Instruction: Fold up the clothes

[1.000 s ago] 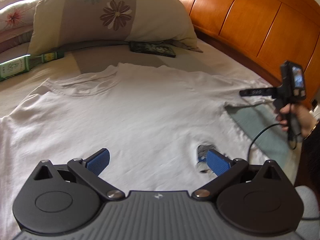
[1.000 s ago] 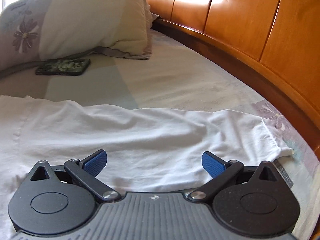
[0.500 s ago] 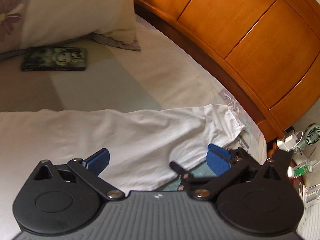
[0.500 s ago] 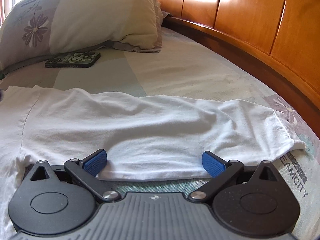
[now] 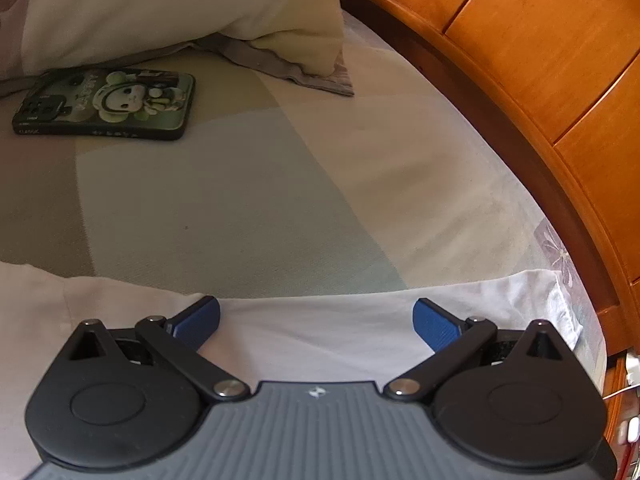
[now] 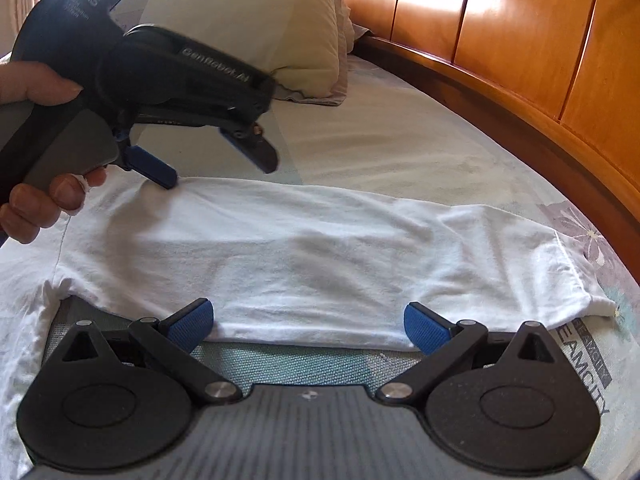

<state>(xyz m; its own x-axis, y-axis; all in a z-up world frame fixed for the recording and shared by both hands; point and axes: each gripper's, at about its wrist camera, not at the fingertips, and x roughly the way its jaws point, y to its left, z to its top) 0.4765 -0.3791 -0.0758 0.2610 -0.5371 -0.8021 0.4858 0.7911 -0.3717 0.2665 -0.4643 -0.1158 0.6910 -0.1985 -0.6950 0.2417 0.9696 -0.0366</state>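
Beyond sleeve (image 5: 360, 320), phone (image 5: 106, 106) under pillow (image 5: 180, 4)

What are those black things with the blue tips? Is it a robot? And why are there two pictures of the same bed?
It is not a robot. A person holds a hand tool in each hand, and each tool has two jaws with blue pads that can pinch things. A small camera sits on each tool and looks out along the jaws, so there are two pictures.

One picture comes from the left gripper. The other comes from the right gripper, and in it you can also see the left tool and the hand that holds it.

On the bed sheet lies a white T-shirt, which is to be folded. A phone in a green cartoon case lies near a pillow, and a wooden headboard curves behind.

Both tools have their jaws wide open, so nothing is held.
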